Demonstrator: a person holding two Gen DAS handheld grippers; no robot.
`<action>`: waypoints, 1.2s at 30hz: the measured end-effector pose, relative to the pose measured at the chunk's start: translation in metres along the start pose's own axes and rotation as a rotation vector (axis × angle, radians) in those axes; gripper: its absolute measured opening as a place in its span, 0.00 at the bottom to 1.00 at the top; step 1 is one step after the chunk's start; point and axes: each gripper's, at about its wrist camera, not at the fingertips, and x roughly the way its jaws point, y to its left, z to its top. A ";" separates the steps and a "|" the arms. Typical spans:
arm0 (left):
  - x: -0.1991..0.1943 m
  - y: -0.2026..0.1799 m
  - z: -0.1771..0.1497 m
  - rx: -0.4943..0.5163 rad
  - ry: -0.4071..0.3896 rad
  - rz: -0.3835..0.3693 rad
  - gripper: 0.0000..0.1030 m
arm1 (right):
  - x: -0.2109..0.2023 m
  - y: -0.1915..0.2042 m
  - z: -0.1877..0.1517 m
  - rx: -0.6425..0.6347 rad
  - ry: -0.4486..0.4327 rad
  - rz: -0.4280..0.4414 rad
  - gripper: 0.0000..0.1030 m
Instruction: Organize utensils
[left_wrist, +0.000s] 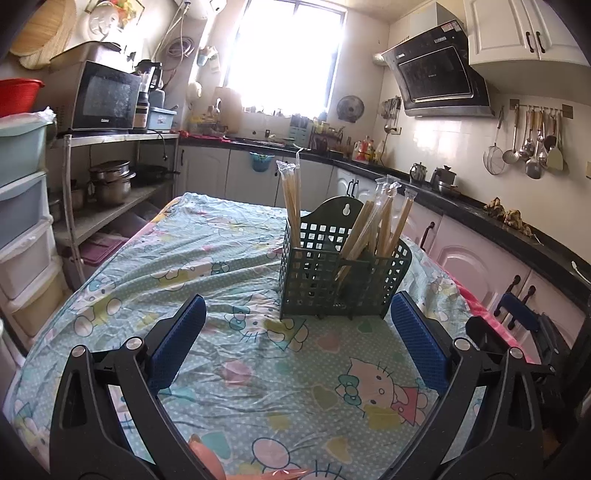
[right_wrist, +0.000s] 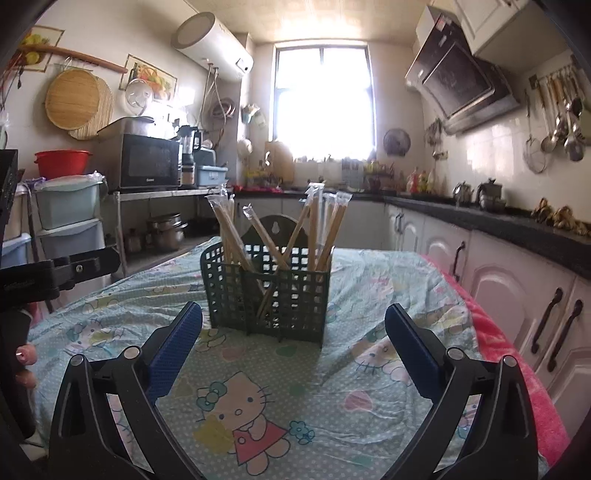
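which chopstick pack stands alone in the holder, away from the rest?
The pack in the holder's left compartment in the left wrist view: near upright, while the others lean clustered on the right.

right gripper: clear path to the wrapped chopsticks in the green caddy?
Probably yes. The right gripper is open and empty, facing the green caddy head-on, with only bare tablecloth between. The wrapped chopsticks stick out above the rim, with nothing covering them.

Ahead of you, the green plastic lattice caddy (right_wrist: 267, 295) stands on the cartoon-print tablecloth (right_wrist: 369, 387), plastic-wrapped wooden chopsticks (right_wrist: 325, 232) upright in its compartments.
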 end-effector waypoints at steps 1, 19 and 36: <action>0.000 0.000 -0.002 0.000 0.000 0.000 0.90 | -0.001 0.000 -0.001 0.003 -0.005 -0.004 0.94; -0.001 0.000 -0.007 0.014 -0.014 0.007 0.90 | -0.004 -0.003 0.000 0.037 -0.028 -0.016 0.94; -0.002 -0.002 -0.006 0.007 -0.023 0.005 0.90 | -0.006 0.000 0.000 0.039 -0.031 -0.012 0.94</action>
